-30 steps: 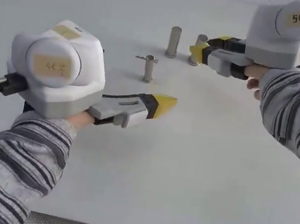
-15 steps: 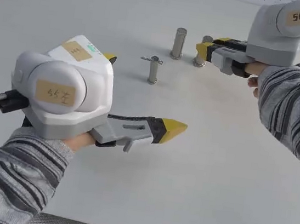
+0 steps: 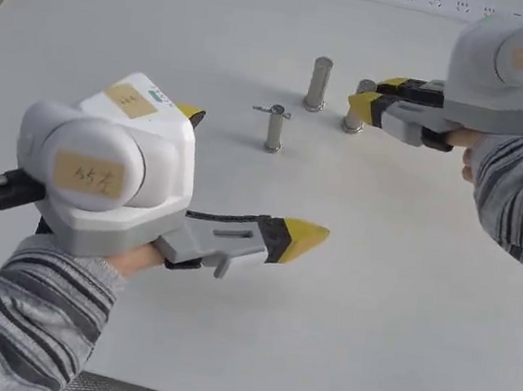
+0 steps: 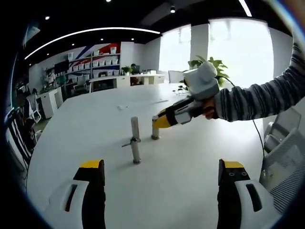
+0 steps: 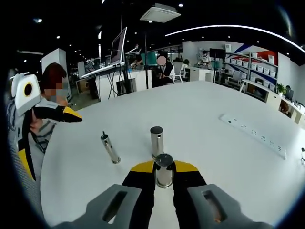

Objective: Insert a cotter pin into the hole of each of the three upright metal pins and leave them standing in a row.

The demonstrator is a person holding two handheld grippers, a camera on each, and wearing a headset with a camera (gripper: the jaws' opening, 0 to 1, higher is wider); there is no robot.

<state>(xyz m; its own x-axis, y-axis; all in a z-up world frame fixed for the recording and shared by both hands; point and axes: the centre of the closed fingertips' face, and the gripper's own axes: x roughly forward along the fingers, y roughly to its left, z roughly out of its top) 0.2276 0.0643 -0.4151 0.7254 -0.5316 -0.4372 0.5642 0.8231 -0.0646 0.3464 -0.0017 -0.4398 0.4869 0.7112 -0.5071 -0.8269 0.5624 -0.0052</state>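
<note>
Gripping the far right metal pin [image 5: 164,176], the right gripper [image 3: 362,107] seems to steady it, while the wide, empty left gripper [image 4: 161,165] must next fetch a cotter pin.

The head view is bright and evenly lit from above. The white table [image 3: 402,301] shows no hard glare, and the pins [image 3: 318,83] cast only faint, soft shadows. Detail there is fairly sharp.

In the left gripper view the windows [image 4: 233,47] are blown out to white. A strip light [image 4: 95,31] bows with the fisheye, and straight lines curve near the border.

In the right gripper view the ceiling [image 5: 66,33] is dark, dotted with small lamps [image 5: 180,5] and crossed by a curved second strip [image 5: 224,26]. The table glows pale, and the nearest pin [image 5: 164,170] has a sheen on its top.
</note>
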